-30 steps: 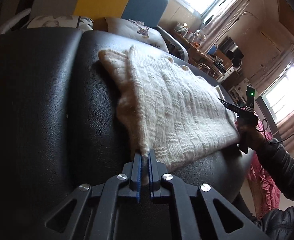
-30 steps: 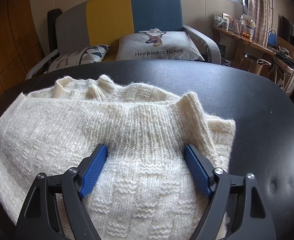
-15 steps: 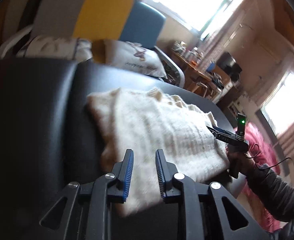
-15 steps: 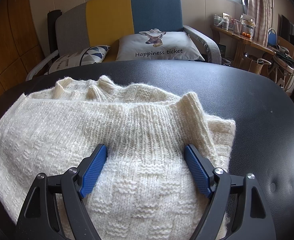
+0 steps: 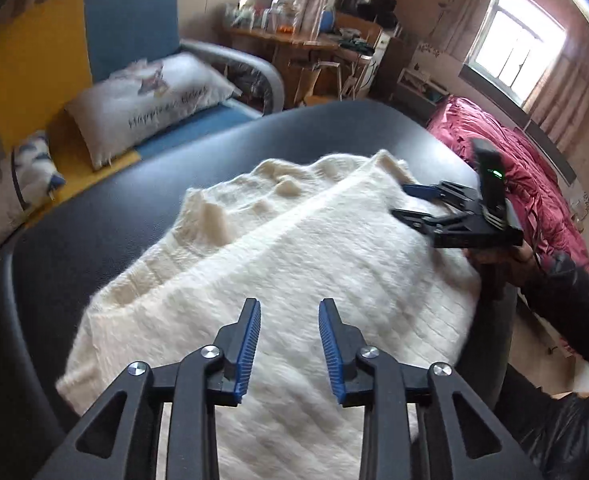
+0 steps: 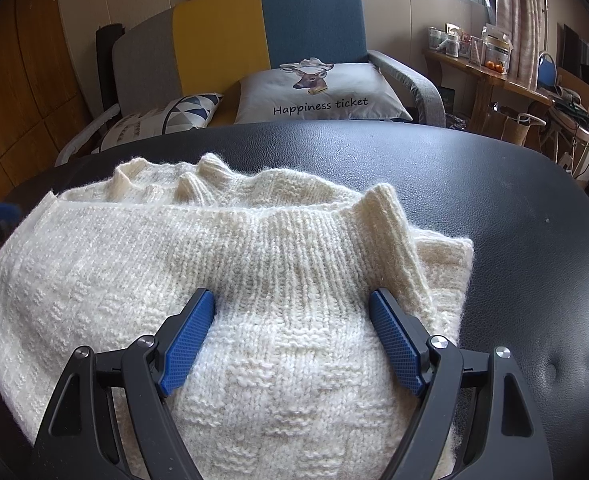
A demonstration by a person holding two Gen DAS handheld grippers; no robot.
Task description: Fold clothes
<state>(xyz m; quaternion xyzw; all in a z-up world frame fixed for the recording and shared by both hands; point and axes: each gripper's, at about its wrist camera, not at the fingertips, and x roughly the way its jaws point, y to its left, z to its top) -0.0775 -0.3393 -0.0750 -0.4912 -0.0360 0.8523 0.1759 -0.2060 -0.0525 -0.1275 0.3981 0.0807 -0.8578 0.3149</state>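
A cream knitted sweater [image 5: 294, 248] lies folded on the black padded table [image 5: 94, 232]. My left gripper [image 5: 288, 316] hovers over its near part. Its jaws are opening and nothing is between them. In the right wrist view the sweater [image 6: 254, 264] fills the foreground, its ribbed band folded across the top. My right gripper [image 6: 292, 300] stands wide open over that knit, its blue fingertips [image 6: 202, 304] resting on either side of a stretch of fabric without pinching it. The left wrist view shows the right gripper [image 5: 426, 204] at the sweater's far right edge, held by a hand in a dark sleeve.
Behind the table [image 6: 494, 200] stands a grey, yellow and blue sofa [image 6: 262, 32] with a printed cushion [image 6: 318, 92]. A wooden shelf [image 6: 490, 76] with jars is at the right. A red bedspread [image 5: 506, 160] lies beyond the table's right edge.
My left gripper let go of the sweater's corner, opened its jaws, and swung up and round over the sweater. The right gripper and the sweater under it stayed still.
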